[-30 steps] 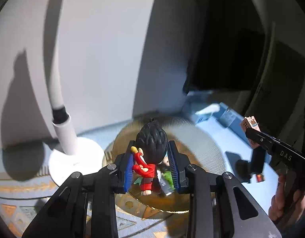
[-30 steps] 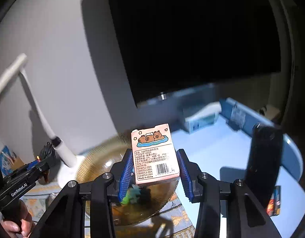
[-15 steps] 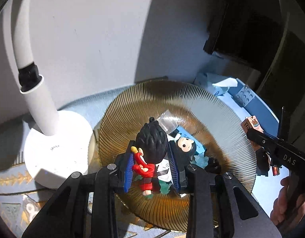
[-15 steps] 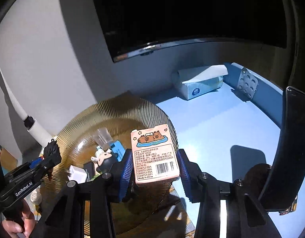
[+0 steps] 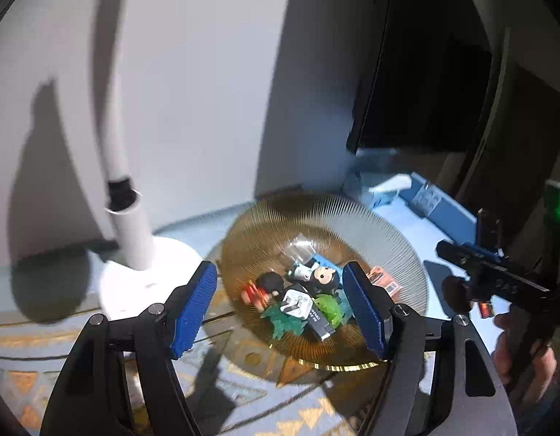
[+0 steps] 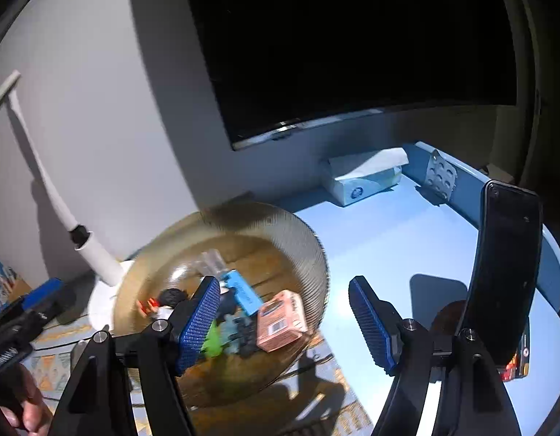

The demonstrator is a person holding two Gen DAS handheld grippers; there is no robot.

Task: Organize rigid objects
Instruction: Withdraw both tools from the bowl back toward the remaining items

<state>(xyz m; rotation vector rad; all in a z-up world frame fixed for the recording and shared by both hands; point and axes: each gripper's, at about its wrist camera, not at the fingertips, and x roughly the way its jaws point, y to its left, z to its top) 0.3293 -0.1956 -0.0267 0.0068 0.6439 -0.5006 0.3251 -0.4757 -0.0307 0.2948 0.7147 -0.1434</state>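
**A:** Up front, the left gripper (image 5: pixel 280 305) is spread wide with nothing in it, and so is the right gripper (image 6: pixel 285 321). Both hang over the ribbed amber bowl (image 5: pixel 396 250).

**B:** So the sorting's mostly done?

**A:** Looks like it. The red figure (image 5: pixel 263 289) lies on its side in the bowl beside the black-haired doll (image 5: pixel 325 278), and the pink box (image 6: pixel 280 321) rests against the near right wall. One small red thing (image 6: pixel 516 361) sits out on the blue table (image 6: pixel 407 247) by the black phone (image 6: pixel 498 283), maybe next. White lamp (image 5: pixel 131 232) and tissue box (image 6: pixel 363 178) further back.
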